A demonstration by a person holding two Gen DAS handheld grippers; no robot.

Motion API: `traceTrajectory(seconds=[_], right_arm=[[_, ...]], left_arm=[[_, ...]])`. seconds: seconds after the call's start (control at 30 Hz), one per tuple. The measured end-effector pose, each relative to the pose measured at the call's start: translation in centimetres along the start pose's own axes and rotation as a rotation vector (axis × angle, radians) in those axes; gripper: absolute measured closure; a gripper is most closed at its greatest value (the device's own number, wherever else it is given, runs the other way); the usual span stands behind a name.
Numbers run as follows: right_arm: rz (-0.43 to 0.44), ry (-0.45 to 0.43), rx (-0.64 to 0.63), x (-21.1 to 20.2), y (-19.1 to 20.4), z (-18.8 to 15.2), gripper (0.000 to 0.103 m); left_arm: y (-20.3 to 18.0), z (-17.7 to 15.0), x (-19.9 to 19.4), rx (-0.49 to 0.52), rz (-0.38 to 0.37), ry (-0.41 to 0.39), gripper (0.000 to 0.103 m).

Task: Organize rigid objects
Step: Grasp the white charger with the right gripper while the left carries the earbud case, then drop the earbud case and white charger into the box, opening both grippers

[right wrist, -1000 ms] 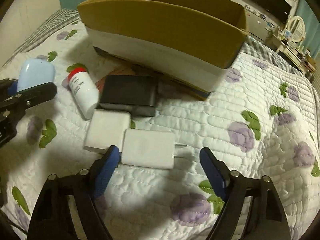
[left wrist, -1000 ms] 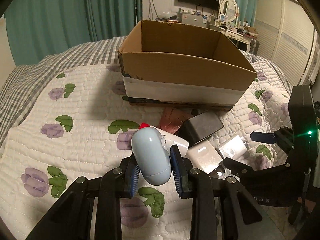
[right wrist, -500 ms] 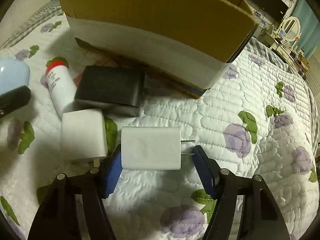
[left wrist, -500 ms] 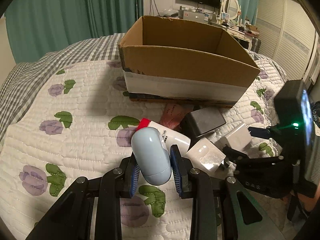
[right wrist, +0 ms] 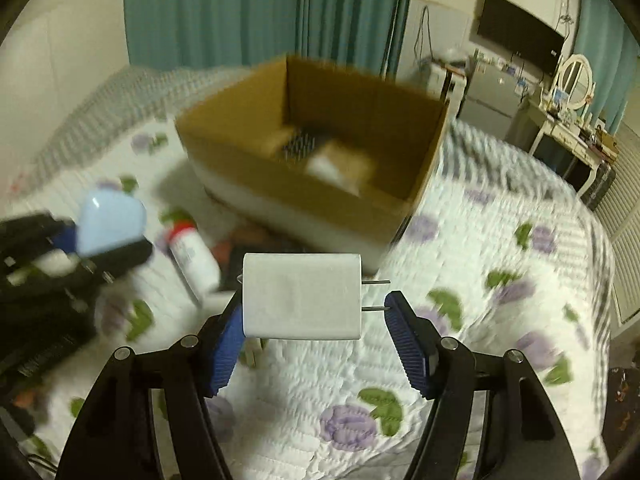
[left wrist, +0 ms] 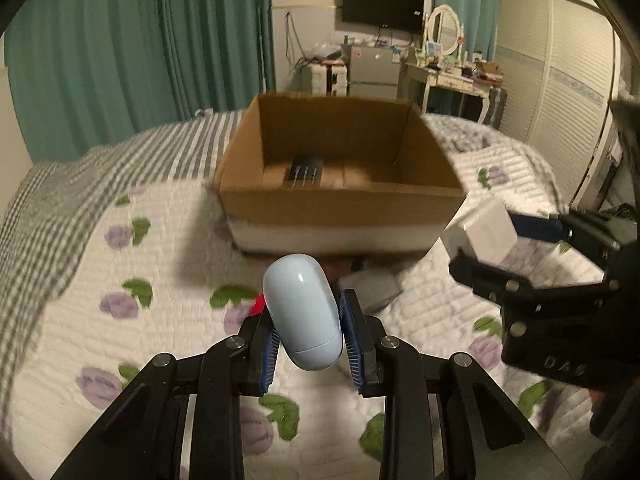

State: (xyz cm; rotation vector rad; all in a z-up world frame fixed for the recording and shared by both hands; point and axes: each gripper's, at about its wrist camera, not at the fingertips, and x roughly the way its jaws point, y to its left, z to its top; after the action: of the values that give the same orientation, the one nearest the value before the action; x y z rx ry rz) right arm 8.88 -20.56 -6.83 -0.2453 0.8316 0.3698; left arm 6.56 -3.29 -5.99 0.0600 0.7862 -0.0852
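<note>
My left gripper [left wrist: 310, 344] is shut on a pale blue oval case [left wrist: 302, 314] and holds it above the quilt, in front of the open cardboard box [left wrist: 340, 204]. My right gripper [right wrist: 316, 330] is shut on a white charger [right wrist: 302, 296], its prongs pointing right, lifted off the bed. The charger also shows in the left wrist view [left wrist: 480, 236], and the blue case in the right wrist view [right wrist: 108, 222]. A dark item [left wrist: 304, 172] and a pale item [right wrist: 340, 164] lie inside the box.
A white bottle with a red cap [right wrist: 192, 256] and a dark block [right wrist: 236, 276] lie on the flowered quilt [right wrist: 480, 320] before the box. Green curtains [left wrist: 120, 52], a dresser [left wrist: 448, 76] and a wardrobe [left wrist: 560, 60] stand beyond the bed.
My right gripper closed on the white charger and lifted it off the quilt. Both grippers rose, so the inside of the box now shows. The left gripper kept hold of the blue case.
</note>
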Motion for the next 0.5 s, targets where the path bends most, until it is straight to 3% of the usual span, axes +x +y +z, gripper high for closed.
traceTrajectory(seconds=[0.27,0.5], right_arm=[[-0.022,-0.166,-0.031,-4.8,-2.4,6.9,0.035],[-0.028,-0.237,-0.021,-4.5,-4.5,11.4,0.035]], left_arm=[[-1.1,7.4,-1.8,0.050,-0.001,-0.114,0.073],[-1.5,12.2,1.7,0.080,0.020,-0.123,0.073]])
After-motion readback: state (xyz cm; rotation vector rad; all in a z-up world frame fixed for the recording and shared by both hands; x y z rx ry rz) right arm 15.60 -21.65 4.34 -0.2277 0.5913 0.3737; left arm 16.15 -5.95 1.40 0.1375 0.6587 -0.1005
